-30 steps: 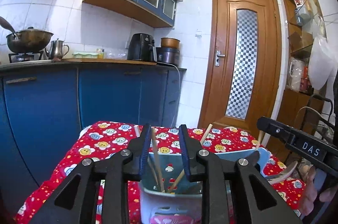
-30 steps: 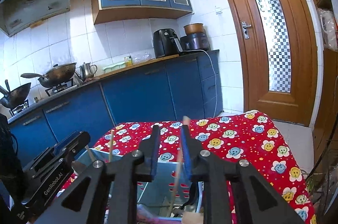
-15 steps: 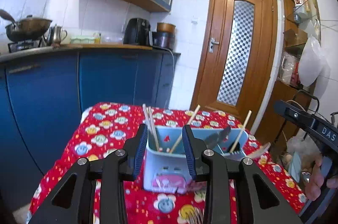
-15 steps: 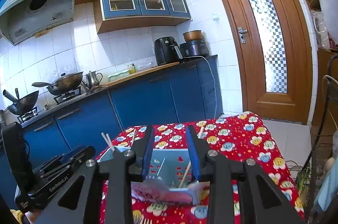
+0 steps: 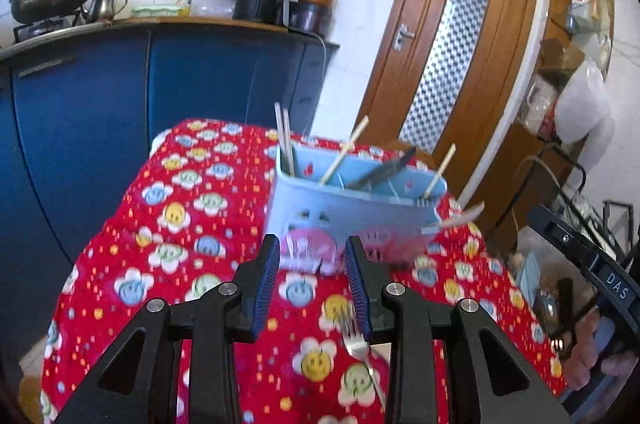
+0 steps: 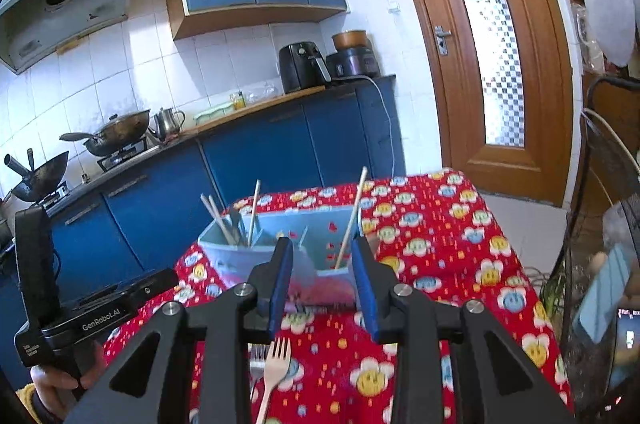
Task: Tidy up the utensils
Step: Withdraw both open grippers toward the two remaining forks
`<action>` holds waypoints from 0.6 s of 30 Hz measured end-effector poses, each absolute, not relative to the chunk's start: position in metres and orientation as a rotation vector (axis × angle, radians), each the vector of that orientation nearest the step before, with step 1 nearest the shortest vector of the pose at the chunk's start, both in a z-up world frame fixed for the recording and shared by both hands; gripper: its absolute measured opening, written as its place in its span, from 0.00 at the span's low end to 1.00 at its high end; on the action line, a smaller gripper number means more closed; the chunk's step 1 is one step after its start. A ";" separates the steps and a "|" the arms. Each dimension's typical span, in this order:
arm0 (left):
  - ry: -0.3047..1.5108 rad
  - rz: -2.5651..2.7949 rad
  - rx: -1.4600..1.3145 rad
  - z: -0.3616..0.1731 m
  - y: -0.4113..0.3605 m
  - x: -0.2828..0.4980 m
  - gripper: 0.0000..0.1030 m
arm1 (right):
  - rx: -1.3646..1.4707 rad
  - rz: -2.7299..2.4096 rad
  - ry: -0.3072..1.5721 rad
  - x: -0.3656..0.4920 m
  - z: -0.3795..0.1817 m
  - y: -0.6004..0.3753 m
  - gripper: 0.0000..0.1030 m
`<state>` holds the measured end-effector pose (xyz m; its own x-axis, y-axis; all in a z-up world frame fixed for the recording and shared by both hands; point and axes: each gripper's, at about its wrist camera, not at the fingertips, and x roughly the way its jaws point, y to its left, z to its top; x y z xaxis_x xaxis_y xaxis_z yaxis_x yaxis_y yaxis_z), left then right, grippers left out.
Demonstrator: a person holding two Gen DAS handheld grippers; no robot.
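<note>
A light blue utensil caddy stands on the red flowered tablecloth, holding chopsticks, a dark utensil and a spoon off its right side. It also shows in the right wrist view. A metal fork lies on the cloth under my left gripper, which is open and empty, short of the caddy. A beige fork and a metal fork lie under my right gripper, also open and empty.
Blue kitchen cabinets with a counter, woks and kettle stand behind the table. A wooden door is at the right. A wire rack stands by the table's right side. The other gripper's body is at left.
Both grippers pulled back and rose from over the caddy, so the whole caddy and the forks on the cloth came into view. The jaws stayed open.
</note>
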<state>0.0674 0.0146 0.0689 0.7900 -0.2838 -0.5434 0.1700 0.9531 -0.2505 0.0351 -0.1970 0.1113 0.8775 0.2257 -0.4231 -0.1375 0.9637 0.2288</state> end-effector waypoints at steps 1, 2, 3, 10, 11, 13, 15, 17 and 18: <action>0.629 -0.251 -0.186 0.067 0.013 0.064 0.33 | 0.196 0.191 0.476 0.032 0.108 -0.197 0.33; 0.639 -0.255 -0.179 0.065 0.011 0.062 0.33 | 0.196 0.192 0.490 0.029 0.106 -0.198 0.33; 0.646 -0.258 -0.173 0.064 0.010 0.060 0.33 | 0.196 0.191 0.500 0.027 0.103 -0.198 0.33; 0.726 -0.300 -0.128 0.053 -0.008 0.047 0.33 | 0.212 0.173 0.568 0.013 0.084 -0.209 0.34; 0.737 -0.305 -0.119 0.050 -0.011 0.046 0.33 | 0.216 0.172 0.576 0.012 0.082 -0.210 0.35; 0.756 -0.309 -0.102 0.046 -0.017 0.044 0.33 | 0.227 0.168 0.594 0.007 0.076 -0.214 0.35; 0.780 -0.314 -0.092 0.042 -0.021 0.044 0.33 | 0.236 0.167 0.607 0.003 0.072 -0.217 0.35; 0.810 -0.317 -0.083 0.036 -0.024 0.045 0.33 | 0.242 0.167 0.619 0.001 0.067 -0.219 0.36; 0.825 -0.319 -0.077 0.033 -0.027 0.045 0.33 | 0.243 0.165 0.626 0.000 0.065 -0.221 0.36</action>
<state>0.0454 -0.0269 0.0326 0.6338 -0.3084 -0.7094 0.2492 0.9496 -0.1901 -0.0003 -0.2209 0.0646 0.7984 0.2255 -0.5582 -0.0792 0.9585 0.2739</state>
